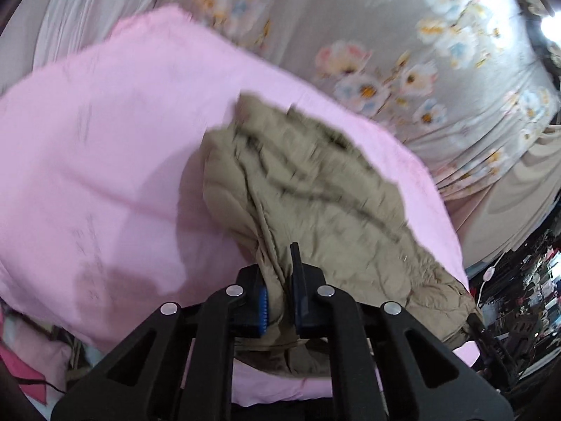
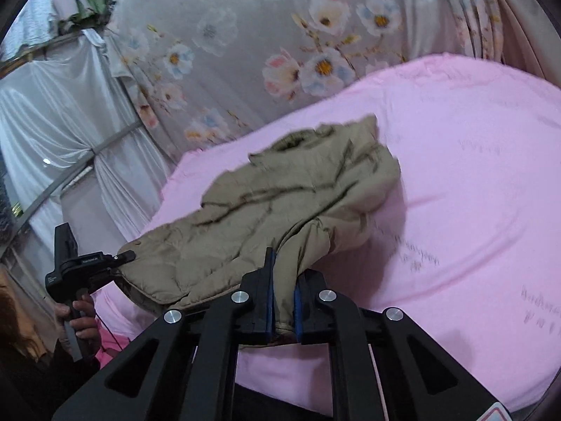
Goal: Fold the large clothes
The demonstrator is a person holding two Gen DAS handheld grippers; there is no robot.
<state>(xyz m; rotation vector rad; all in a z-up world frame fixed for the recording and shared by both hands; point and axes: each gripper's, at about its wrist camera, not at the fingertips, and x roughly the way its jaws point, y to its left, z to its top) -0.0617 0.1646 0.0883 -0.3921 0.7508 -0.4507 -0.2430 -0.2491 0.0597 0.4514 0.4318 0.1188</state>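
The left gripper is squeezing a bunch of the puffy tan quilted jacket. The right gripper is pinching another edge tight. The jacket is lying across the pink sheet on the bed, near its front edge. The slippery cloth might slide out if both pull too hard.
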